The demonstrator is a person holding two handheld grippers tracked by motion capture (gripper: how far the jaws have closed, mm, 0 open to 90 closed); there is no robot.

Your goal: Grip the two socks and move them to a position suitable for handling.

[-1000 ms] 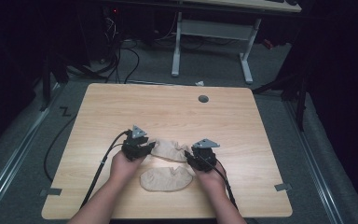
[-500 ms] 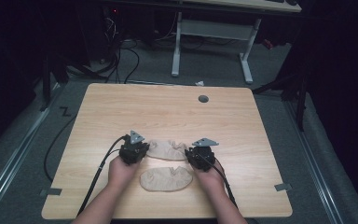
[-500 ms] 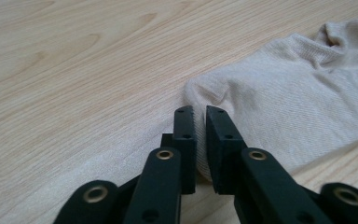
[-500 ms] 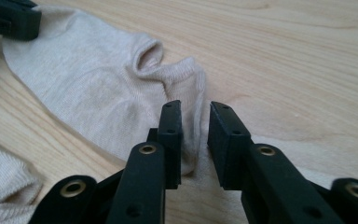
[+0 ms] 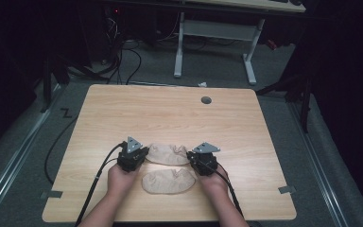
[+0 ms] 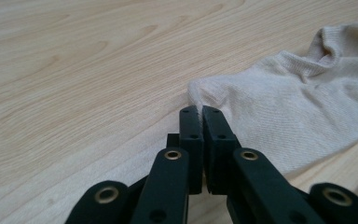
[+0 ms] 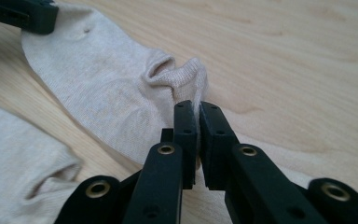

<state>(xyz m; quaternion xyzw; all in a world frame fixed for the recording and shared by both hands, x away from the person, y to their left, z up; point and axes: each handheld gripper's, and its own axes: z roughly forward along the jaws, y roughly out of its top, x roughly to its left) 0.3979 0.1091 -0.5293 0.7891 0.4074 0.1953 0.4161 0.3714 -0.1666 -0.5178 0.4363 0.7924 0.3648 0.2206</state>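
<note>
Black jaws of the left gripper (image 5: 132, 160) had just closed, pinching one end of the far sock (image 5: 168, 154); the right gripper (image 5: 202, 163) pinched its other end. Just nearer than that sock lay a second sock (image 5: 168, 181) on the wooden table (image 5: 170, 113).

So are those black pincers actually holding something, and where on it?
Yes: both pinch the far sock. The left gripper holds one end's edge, the right gripper the cuff end.
</note>
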